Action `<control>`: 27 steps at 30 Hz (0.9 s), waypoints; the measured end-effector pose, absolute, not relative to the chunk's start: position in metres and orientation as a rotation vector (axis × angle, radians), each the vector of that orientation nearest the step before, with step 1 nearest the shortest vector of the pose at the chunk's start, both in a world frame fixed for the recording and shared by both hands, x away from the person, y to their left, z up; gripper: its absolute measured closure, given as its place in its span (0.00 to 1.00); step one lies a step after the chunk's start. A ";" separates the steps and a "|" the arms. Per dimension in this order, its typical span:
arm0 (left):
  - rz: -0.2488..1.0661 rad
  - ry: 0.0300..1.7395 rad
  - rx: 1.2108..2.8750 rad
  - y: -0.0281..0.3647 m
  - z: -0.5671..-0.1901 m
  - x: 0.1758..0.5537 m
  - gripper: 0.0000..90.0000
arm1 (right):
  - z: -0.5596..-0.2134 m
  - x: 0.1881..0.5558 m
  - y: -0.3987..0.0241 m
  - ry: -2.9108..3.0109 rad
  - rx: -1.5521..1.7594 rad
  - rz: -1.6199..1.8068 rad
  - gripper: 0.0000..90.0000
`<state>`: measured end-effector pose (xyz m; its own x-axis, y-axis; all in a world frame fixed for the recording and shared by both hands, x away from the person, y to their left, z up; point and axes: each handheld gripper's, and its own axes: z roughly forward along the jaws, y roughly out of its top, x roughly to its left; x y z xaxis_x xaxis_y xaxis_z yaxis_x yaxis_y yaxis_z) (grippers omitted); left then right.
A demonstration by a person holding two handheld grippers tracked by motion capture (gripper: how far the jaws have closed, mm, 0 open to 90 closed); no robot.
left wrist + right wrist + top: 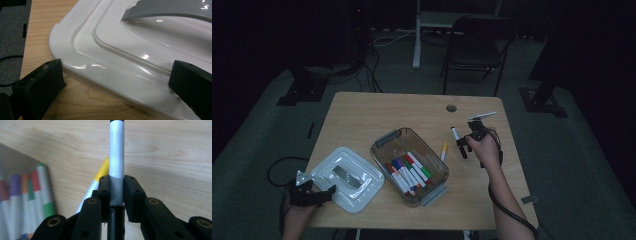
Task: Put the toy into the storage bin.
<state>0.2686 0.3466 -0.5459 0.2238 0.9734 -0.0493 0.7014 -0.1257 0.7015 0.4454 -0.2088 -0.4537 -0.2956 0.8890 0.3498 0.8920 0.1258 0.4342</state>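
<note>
the right tool (463, 144) pinches a black-capped marker (456, 134) between its two pads; in the right gripper view the marker (116, 157) stands straight up from the pressed pads, white body above and black part below. in the high view this marker is in the air above the desk (362, 117), to the right of the clear box (388, 138), and its cap end points up and a little left. a yellow marker (444, 149) lies on the desk just beside the box, between the box and the right tool. inside the box lie several markers (409, 172) side by side, with red, green, purple and orange caps. the left tool (319, 195) is at the near left corner of the desk, with its jaws spread. it is at the edge of the white lid (347, 177), which lies flat on the desk left of the box. in the left gripper view one jaw is over the wood just beside the lid's (105, 75) rim and the other is over the lid.
</note>
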 end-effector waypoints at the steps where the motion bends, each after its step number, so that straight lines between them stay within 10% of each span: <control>1: 0.577 1.540 1.895 0.347 -0.546 0.269 0.01 | -0.450 0.444 -0.208 -2.355 -1.852 -0.928 0.85; 27: 0.579 1.540 1.894 0.347 -0.546 0.269 0.01 | -0.376 0.397 -0.137 -2.515 -1.386 -1.187 0.85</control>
<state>0.2687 0.3466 -0.5460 0.2233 0.9735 -0.0486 0.7004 -0.1256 0.7026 0.3972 -0.1371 -0.3757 -0.6015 0.7089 0.3684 0.7351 0.3105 0.6027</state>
